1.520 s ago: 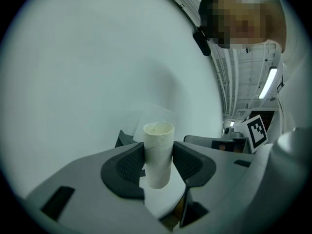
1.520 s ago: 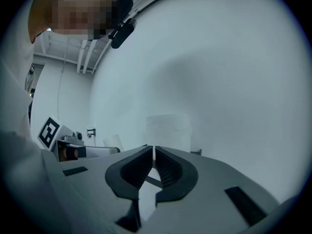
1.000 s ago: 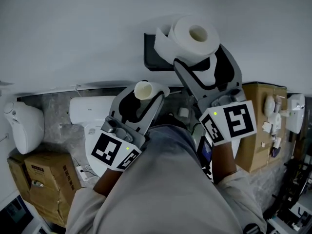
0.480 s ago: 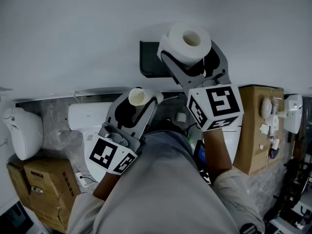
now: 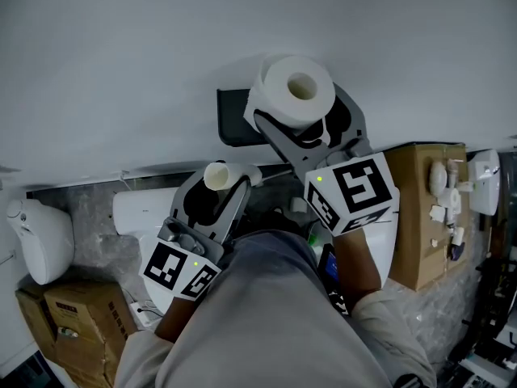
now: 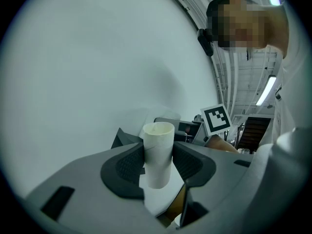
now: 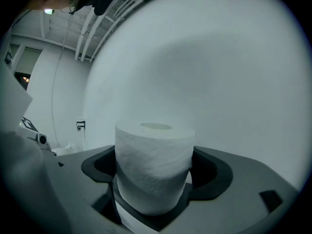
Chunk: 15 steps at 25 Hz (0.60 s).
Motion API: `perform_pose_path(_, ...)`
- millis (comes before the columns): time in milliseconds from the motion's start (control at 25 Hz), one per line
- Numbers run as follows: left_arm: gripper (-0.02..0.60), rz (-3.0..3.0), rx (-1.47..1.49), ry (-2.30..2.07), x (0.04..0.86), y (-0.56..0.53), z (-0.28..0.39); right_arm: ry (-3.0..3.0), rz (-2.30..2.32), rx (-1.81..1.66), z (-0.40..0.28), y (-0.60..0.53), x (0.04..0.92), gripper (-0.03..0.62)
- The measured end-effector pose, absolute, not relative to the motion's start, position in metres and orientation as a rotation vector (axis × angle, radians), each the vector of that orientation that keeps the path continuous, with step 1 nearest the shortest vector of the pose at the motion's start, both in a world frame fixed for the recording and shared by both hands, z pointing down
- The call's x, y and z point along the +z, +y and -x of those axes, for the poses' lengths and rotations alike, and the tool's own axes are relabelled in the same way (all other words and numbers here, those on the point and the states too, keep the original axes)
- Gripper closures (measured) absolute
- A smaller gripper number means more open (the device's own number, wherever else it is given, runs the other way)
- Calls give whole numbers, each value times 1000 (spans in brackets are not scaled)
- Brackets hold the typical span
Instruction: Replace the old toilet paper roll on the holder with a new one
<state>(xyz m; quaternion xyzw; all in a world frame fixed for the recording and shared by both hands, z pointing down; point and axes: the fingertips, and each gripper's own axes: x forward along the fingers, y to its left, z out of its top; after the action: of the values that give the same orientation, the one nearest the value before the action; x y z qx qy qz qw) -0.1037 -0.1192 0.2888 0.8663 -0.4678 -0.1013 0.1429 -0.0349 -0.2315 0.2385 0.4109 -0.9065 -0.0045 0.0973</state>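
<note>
Mounting: right tool (image 7: 153, 179), jaws just eased wider, clasps new roll (image 5: 292, 87) before holder (image 5: 233, 118); left tool (image 6: 158, 168) pinches old core (image 5: 216, 175). Next: seat roll.

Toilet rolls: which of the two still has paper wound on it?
The thick white roll up by the dark wall holder; the other, lower left, is only a bare cardboard tube.
</note>
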Motion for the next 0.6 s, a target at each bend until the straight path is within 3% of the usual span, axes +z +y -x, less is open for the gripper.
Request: perform_pose_path(600, 403, -2481, -297, -1254, 295, -124, 94, -2781, -1296, 114, 1, -212, 218, 151)
